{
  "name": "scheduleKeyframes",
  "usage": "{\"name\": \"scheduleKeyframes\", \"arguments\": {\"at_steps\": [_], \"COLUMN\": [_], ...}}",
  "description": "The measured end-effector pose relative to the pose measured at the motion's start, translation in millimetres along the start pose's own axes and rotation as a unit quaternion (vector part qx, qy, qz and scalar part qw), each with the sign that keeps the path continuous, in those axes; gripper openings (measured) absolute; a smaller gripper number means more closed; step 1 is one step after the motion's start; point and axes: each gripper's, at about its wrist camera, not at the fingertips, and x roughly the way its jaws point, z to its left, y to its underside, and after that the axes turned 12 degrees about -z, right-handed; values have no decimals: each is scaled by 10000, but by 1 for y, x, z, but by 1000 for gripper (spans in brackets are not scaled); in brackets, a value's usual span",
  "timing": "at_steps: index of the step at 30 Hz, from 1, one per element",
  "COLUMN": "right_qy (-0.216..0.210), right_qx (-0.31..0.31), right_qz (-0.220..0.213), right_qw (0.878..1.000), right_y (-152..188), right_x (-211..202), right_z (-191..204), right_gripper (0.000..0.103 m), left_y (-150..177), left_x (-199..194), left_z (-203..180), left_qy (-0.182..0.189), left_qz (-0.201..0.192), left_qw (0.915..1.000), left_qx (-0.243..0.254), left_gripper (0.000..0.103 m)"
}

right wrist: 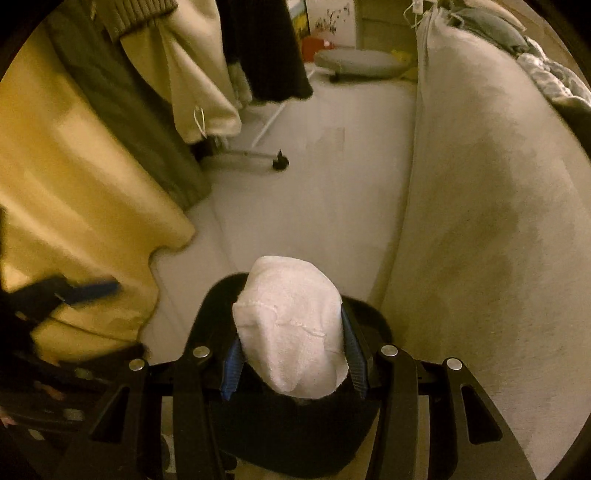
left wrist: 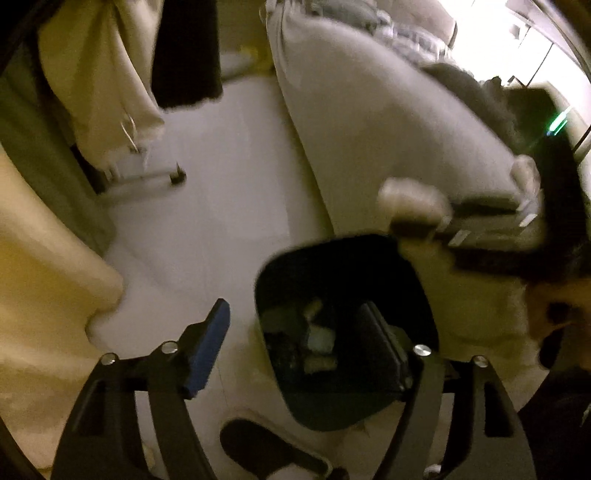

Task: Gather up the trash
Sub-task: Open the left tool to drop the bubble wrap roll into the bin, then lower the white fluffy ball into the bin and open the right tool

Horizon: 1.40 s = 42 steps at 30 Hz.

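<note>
- Left tool [left wrist: 295, 347], low in the frame, spread wide, nothing between its fingers, above the black bin [left wrist: 413, 280].
- Right tool [right wrist: 291, 354], bottom centre, pinching a white tissue wad [right wrist: 291, 328] over the bin [right wrist: 295, 435].

Both fisheye views are dimly lit with a warm yellow cast. A blown-out white glare [left wrist: 480, 26] fills the left wrist view's upper right, possibly a window. That view is smeared by motion blur; the right wrist view is sharper. Edges are bent and darkly vignetted.
</note>
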Motion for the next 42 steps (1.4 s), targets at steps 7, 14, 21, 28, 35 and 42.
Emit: {"name": "scheduleKeyframes", "arguments": {"at_steps": [7, 14, 21, 28, 35, 42], "right_qy": [88, 175, 331, 359, 444, 284], "right_qx": [-144, -328, -409, -397, -269, -313], "right_qz": [479, 862, 1278, 1474, 1306, 792], "right_qw": [9987, 9956, 9904, 9876, 9901, 9960], "right_y": [19, 40, 72, 93, 94, 77], "right_x": [39, 66, 88, 96, 83, 45], "right_z": [11, 20, 19, 16, 15, 19], "right_gripper": [48, 48, 48, 53, 84, 99], "left_y": [-19, -33, -47, -56, -69, -92], "left_x": [-39, -76, -112, -133, -155, -166], "left_z": [15, 20, 15, 3, -6, -27], "left_qy": [-130, -96, -201, -124, -140, -25], "left_qz": [-781, -1420, -2056, -2535, -2993, -3279], "left_qw": [9968, 9898, 9784, 9672, 9540, 9447], "left_qx": [-93, -74, 88, 119, 83, -66], "left_gripper": [89, 97, 99, 99, 100, 100]}}
